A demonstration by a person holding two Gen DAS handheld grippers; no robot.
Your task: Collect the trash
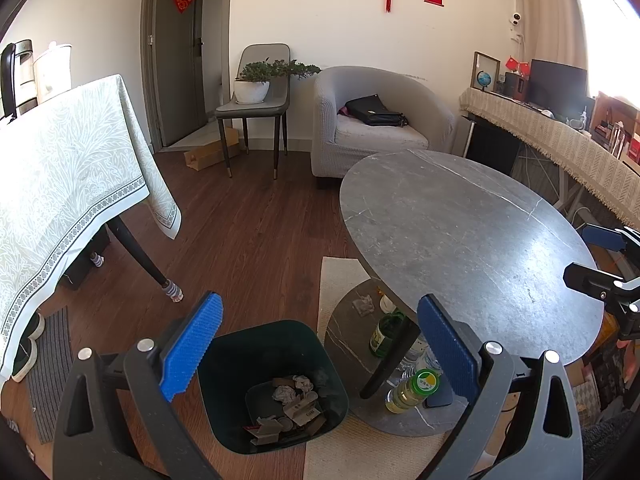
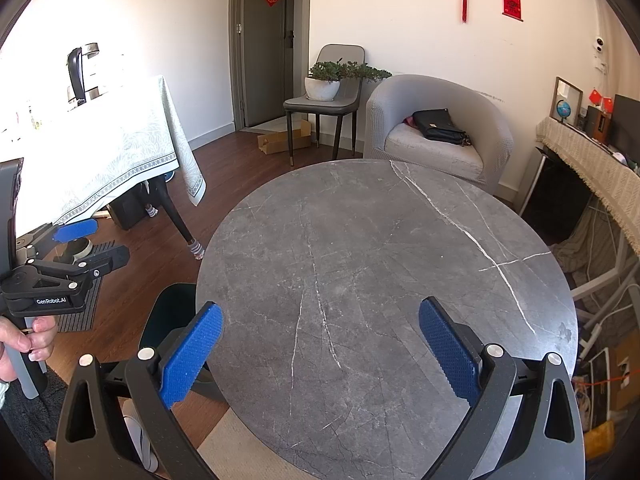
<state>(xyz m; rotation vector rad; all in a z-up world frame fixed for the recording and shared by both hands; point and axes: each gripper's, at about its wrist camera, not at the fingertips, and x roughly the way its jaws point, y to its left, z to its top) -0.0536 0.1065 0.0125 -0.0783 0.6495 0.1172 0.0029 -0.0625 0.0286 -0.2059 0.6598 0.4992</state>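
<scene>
Left gripper [image 1: 320, 344] hangs above the bin [image 1: 272, 384], fingers [image 1: 192, 348] wide apart, nothing between them. Right gripper [image 2: 320, 350] hovers over the surface [image 2: 384, 280], fingers just as wide, also empty. Nothing is clamped on either side.

So where is the trash? Inside the bin: crumpled paper [image 1: 286, 394] and scraps of cardboard [image 1: 300, 412] lie on its bottom. The surface beside the bin looks bare in both views. What seems left sits on the lower shelf [image 1: 352, 320] under that surface, just beside the bin: a grey wad [image 1: 364, 306] toward the far edge, a green bottle [image 1: 386, 330], and a capped bottle [image 1: 412, 390] nearest the bin. Whether the bottles count as trash, I can't say.

My read: this is the moment between drops, picking the next target. The wad looks the safest call. Doing it well means the left gripper comes in low from the bin side, under the rim of the surface, fingers kept open until they straddle the wad, then closing gently, since paper crushes and can slip. Watch the dark table leg [image 1: 390, 360] beside the bottles; a wide approach could knock the green bottle over. The right gripper is best kept clear above the surface, so the two don't meet at the bin.
</scene>
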